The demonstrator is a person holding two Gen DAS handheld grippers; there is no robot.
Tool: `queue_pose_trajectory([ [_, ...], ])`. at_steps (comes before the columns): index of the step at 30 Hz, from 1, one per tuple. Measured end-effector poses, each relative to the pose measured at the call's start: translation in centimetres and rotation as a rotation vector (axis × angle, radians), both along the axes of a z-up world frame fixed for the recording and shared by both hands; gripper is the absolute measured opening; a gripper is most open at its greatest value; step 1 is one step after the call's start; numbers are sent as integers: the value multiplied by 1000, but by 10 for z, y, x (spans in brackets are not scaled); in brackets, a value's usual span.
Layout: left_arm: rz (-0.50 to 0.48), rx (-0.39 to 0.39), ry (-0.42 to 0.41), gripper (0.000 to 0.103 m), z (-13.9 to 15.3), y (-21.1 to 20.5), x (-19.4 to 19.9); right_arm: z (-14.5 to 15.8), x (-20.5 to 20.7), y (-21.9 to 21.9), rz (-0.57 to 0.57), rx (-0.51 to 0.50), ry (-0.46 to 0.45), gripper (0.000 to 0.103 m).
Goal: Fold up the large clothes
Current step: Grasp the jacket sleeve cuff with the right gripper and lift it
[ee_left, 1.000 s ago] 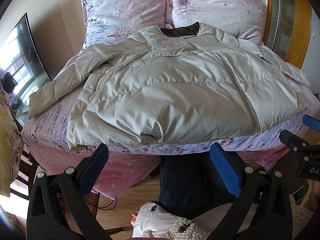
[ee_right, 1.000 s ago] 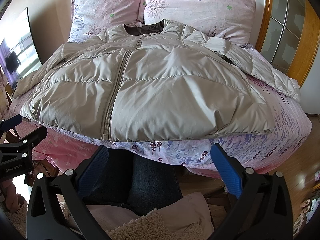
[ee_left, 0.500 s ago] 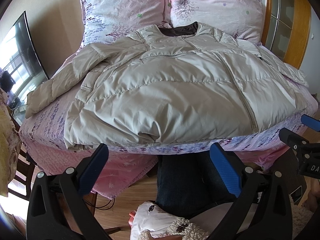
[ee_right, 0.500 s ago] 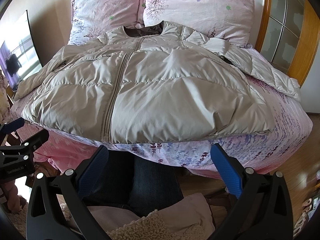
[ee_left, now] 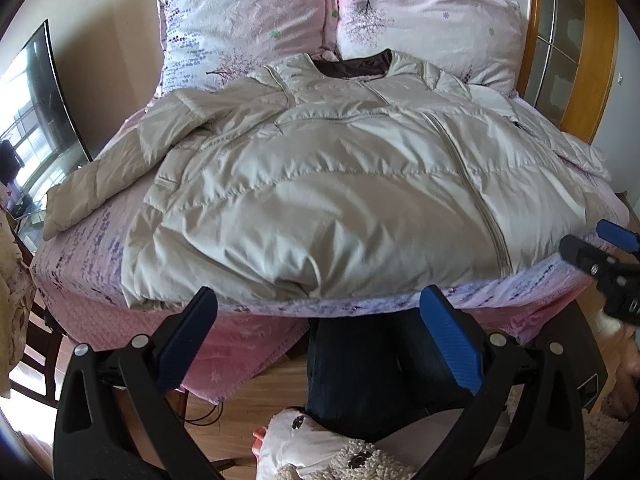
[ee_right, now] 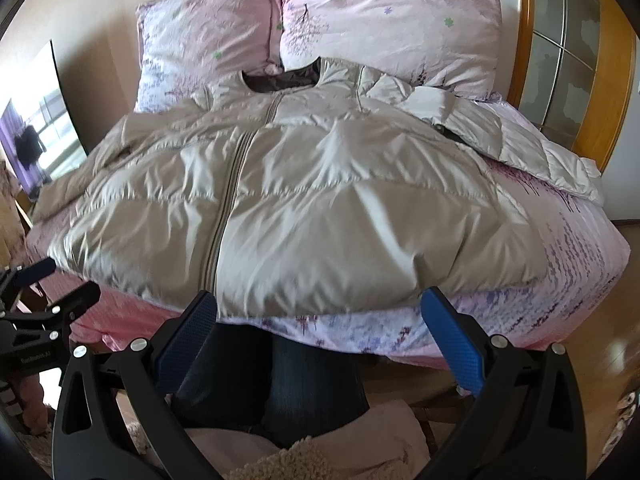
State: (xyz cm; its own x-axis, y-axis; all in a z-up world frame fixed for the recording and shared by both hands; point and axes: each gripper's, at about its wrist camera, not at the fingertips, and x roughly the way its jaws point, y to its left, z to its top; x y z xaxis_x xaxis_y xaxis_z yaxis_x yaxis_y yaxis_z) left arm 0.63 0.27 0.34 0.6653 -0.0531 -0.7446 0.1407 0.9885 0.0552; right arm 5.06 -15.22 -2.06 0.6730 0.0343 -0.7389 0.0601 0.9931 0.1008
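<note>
A large beige puffer jacket [ee_left: 328, 184] lies front up and zipped on the bed, collar toward the pillows, both sleeves spread outward. It also shows in the right wrist view [ee_right: 304, 208]. My left gripper [ee_left: 320, 320] is open and empty, just short of the jacket's hem at the bed's near edge. My right gripper [ee_right: 320, 320] is open and empty, also just short of the hem, close to the zipper's bottom end. The left sleeve [ee_left: 96, 176] lies toward the bed's left edge; the right sleeve [ee_right: 532, 156] lies toward the right.
The bed [ee_left: 80, 240] has a pink floral sheet and two pink pillows [ee_left: 248, 24] at the headboard. A TV screen [ee_left: 36, 120] stands at the left. A wooden-framed glass door [ee_right: 576, 64] is at the right. The person's jeans-clad legs [ee_left: 376, 368] are between bed and grippers.
Both grippers have moved forward toward the bed and jacket hem; the right one also tilted upward. Both stay open. The jacket has not moved.
</note>
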Motion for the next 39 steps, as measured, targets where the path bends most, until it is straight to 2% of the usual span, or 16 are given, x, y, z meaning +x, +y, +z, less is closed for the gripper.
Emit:
queue_pose_trajectory([
  [3, 24, -6, -16, 101, 4, 7, 6, 4, 7, -12, -6, 48, -17, 102],
  [4, 37, -10, -24, 101, 6, 11, 9, 6, 13, -20, -5, 91, -26, 102],
  [6, 58, -19, -54, 101, 10, 17, 14, 8, 21, -36, -9, 191, -35, 102],
  [8, 74, -16, -117, 101, 16, 24, 17, 9, 31, -65, -37, 354, -51, 102],
  [9, 77, -16, -145, 101, 19, 28, 18, 8, 37, -85, -80, 446, -60, 102],
  [10, 86, -17, -164, 101, 23, 33, 21, 7, 41, -98, -117, 495, -63, 102],
  [13, 131, -46, -159, 101, 31, 52, 37, 7, 54, -141, -232, 587, -83, 102],
  [17, 210, -176, -100, 101, 35, 90, 66, 5, 71, -195, -402, 582, -84, 102],
  [19, 252, -224, -91, 101, 37, 112, 78, -2, 80, -226, -489, 615, -80, 96],
  [23, 329, -196, -125, 101, 42, 140, 96, -26, 95, -283, -642, 707, -47, 87],
  [26, 347, -178, -190, 101, 43, 160, 108, -48, 100, -320, -756, 786, -33, 77],
  [29, 366, -187, -199, 101, 38, 178, 120, -71, 99, -352, -877, 872, -28, 69],
  [31, 389, -204, -180, 101, 34, 192, 129, -79, 96, -370, -924, 888, -39, 62],
  [36, 462, -356, -61, 101, 9, 228, 154, -83, 96, -394, -1004, 866, -83, 51],
  [39, 498, -360, -58, 101, -1, 237, 157, -83, 96, -399, -1028, 840, -80, 40],
])
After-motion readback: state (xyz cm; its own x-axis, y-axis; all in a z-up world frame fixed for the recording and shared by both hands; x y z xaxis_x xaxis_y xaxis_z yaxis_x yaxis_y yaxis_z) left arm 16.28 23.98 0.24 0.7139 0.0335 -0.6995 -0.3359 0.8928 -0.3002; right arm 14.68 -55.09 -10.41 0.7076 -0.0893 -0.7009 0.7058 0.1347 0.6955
